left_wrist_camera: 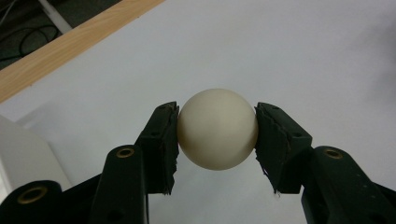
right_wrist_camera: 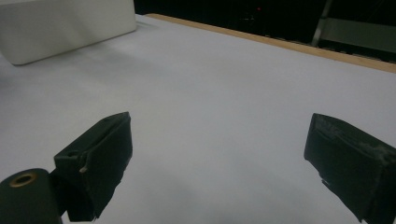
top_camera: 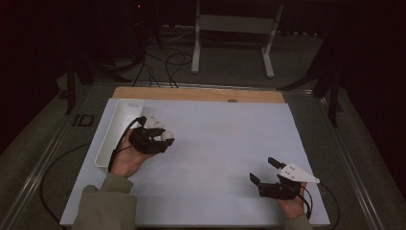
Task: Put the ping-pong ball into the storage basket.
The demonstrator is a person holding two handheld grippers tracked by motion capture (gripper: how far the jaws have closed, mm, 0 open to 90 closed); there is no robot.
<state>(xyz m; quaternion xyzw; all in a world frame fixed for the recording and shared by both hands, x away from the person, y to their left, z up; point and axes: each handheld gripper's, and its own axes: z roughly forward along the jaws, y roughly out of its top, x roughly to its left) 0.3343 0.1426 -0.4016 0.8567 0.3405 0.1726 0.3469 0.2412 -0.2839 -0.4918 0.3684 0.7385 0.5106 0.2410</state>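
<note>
A cream-white ball (left_wrist_camera: 217, 129) sits clamped between the two black jaws of my left gripper (left_wrist_camera: 217, 135), whose pads press on both its sides. From above, that left gripper (top_camera: 165, 140) hangs over the white sheet just right of the tray, with the ball (top_camera: 167, 135) at its tip. My right gripper (top_camera: 263, 170) rests near the front right of the sheet with its jaws wide apart and nothing between them; in its own view the right gripper (right_wrist_camera: 219, 154) looks across bare white surface.
A long white tray (top_camera: 117, 132) lies along the left edge of the white sheet (top_camera: 225, 143); its end wall (right_wrist_camera: 65, 28) shows far off. A wooden strip (top_camera: 198, 94) borders the far side. Cables and a white stand (top_camera: 234, 33) are on the floor beyond.
</note>
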